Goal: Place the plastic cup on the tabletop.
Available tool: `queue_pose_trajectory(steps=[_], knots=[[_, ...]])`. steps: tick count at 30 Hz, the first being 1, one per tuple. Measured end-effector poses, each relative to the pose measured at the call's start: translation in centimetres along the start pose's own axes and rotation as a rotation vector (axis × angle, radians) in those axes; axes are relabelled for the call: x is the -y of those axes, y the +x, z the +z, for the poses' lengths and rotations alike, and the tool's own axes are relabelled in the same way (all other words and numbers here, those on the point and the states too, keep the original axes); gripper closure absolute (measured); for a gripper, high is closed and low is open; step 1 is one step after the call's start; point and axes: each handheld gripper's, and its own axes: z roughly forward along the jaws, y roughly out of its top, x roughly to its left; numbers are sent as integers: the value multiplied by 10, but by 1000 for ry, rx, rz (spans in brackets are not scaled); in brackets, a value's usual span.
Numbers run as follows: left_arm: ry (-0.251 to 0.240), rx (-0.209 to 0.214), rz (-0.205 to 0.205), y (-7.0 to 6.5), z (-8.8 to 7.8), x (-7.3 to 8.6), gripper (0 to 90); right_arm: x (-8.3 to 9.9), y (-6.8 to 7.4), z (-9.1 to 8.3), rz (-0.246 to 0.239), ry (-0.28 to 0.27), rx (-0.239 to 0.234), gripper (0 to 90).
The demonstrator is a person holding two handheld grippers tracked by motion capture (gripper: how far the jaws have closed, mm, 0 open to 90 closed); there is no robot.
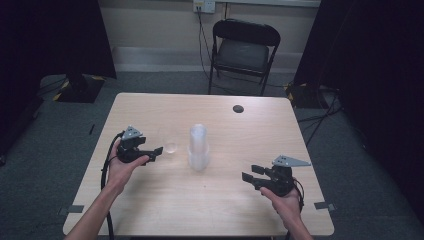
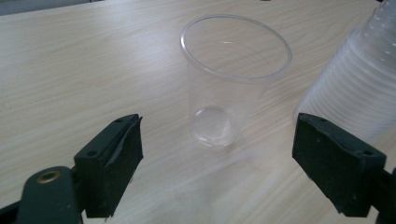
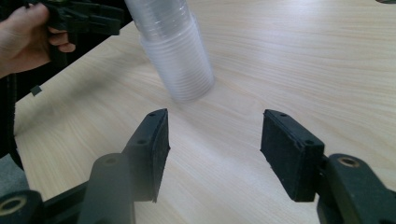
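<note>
**A:** What were the cups made of?

**B:** Thin clear plastic. The single cup (image 2: 232, 79) stood upright on the table (image 1: 165, 200), open end up, with a rolled rim and a round base showing through its wall. It was smooth and glossy, nearly invisible against the wood from the high view. Just to its right rose the stack of cups (image 1: 198, 146), the same plastic, nested mouth-down into a tall tapering column, its lower part ribbed with rims packed close together.

**A:** And the claws?

**B:** The left gripper (image 1: 155, 152) sat left of the single cup, its black jaws spread wide and gripping nothing; in the left gripper view the cup stood beyond the pads, clear of both. The right gripper (image 3: 212, 151) was at the near right of the table, well apart from the stack, its jaws also parted wide with only bare tabletop between them. The pads were matte black blocks, flat-faced, with small screw holes.

**A:** The surface?

**B:** Pale wood-grain laminate, rounded corners, with a dark round disc (image 1: 238, 108) near the far edge.

**A:** The room?

**B:** Dim grey carpet, a black folding chair (image 1: 243, 50) beyond the far side, dark drapes left and right, a cream wall with cables hanging from a socket.
</note>
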Motion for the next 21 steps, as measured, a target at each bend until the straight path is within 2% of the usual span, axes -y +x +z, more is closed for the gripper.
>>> queue_pose_trajectory(steps=[6, 12, 15, 21], knots=[[6, 12, -12, -5, -20, 4, 158, 1, -4, -1, 8, -3, 14, 416], [36, -23, 18, -12, -36, 9, 159, 4, -7, -3, 12, 3, 31, 413], [31, -10, 33, -17, -44, 12, 160, 4, -8, -4, 15, -2, 37, 413], [38, 19, 22, -29, -60, 20, 160, 6, -8, -4, 14, 7, 41, 413]])
